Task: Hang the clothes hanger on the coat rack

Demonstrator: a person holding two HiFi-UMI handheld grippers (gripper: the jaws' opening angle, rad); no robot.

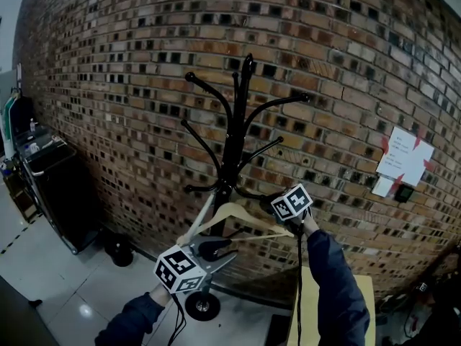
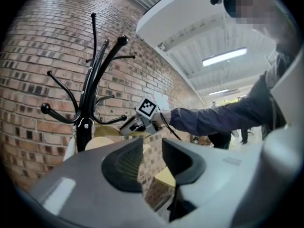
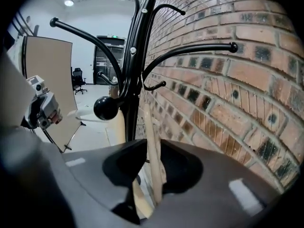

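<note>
A black coat rack with curved, ball-tipped arms stands against the brick wall. A pale wooden hanger hangs level beside its pole, its top just below the lowest arms; how its hook sits I cannot make out. My right gripper is at the hanger's right end. In the right gripper view its jaws stand open round the hanger's wooden bar, with a gap on the left side. My left gripper is just below the hanger's left half, level and open, with only brick wall showing through its gap.
The rack's round base rests on the glossy floor. A black cabinet stands at the left and a small dark object lies beside it. A yellowish board lies under my right arm. Paper sheets hang on the wall at right.
</note>
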